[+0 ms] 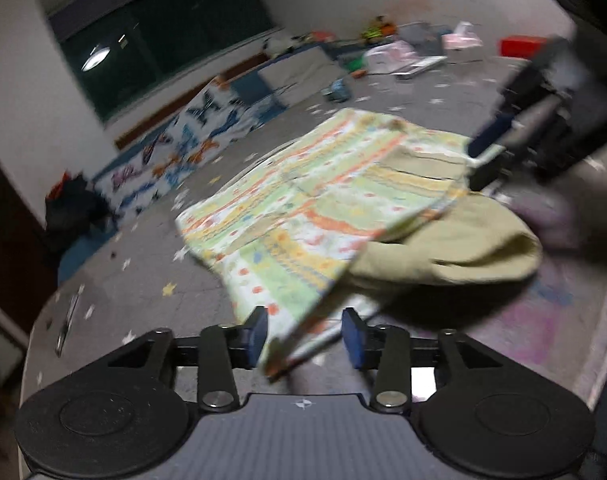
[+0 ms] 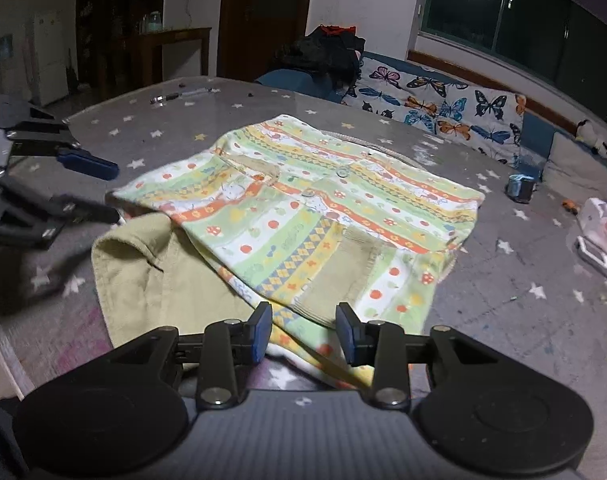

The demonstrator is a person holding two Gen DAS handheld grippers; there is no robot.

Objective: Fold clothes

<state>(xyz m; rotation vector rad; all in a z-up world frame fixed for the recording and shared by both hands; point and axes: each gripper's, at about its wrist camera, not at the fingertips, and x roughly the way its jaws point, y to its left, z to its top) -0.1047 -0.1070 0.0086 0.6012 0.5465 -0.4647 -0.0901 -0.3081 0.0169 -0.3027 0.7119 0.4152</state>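
Left wrist view first: the patterned garment lies spread on the star-print counter, and honestly it looks partway folded at best, with the printed side doubled over and a plain khaki part poking out on the right, so I'd say a fold or two is in and the rest isn't squared up yet. The left tongs are spread fairly wide, and a loose corner of the fabric sits in the gap between the blue pads, brushing the left pad but not pinched as far as I can tell. It's all a bit motion-blurred here. The right tongs show at the far edge of the garment, at or touching the cloth; whether they've got hold of it I can't tell from this angle. Right wrist view: same garment, stripes and mushrooms and little buttons, lying mostly flat on the counter, khaki part sticking out lower left, edges still uneven, so the tidy final folds look like they're left to do. The right tongs stand wide apart with the near hem lying under and between the pads, nothing clamped. The left tongs come in from the left, clearly parted, the lower finger tip right at the garment's corner, gripping nothing that I can see.
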